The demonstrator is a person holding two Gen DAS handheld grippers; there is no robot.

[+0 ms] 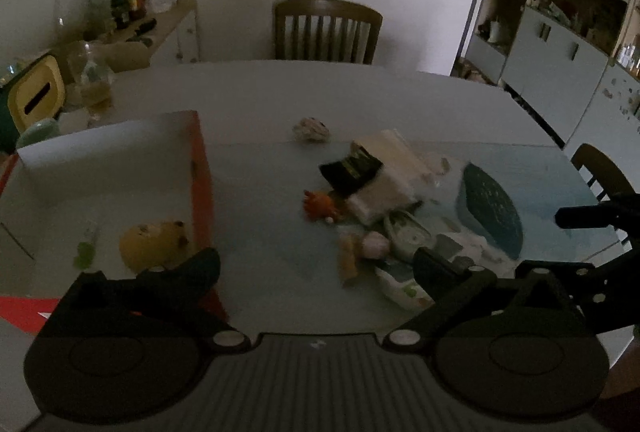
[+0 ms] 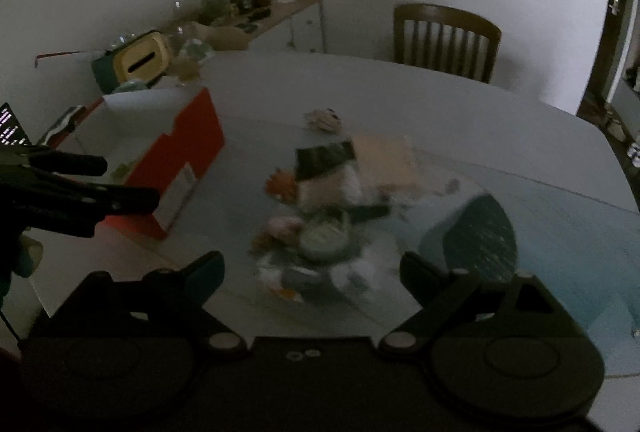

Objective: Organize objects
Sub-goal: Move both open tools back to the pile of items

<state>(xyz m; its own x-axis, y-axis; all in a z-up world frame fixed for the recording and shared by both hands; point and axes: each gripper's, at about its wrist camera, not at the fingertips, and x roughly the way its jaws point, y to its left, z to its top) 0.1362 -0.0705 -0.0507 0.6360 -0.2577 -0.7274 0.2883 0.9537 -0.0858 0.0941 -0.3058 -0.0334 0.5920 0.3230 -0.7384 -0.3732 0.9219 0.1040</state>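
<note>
On the grey table (image 1: 280, 91), my left gripper (image 1: 316, 264) and right gripper (image 2: 312, 272) both gaped empty, a yellow toy (image 1: 154, 242) lying inside the red box (image 1: 202, 183) at its left edge.

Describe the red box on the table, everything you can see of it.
The red box is open-topped cardboard, red outside and pale inside, standing upright at the left of the table. Inside lie a yellow toy and a small green item. Nothing grips it; the pile of objects lies apart to its right.
</note>
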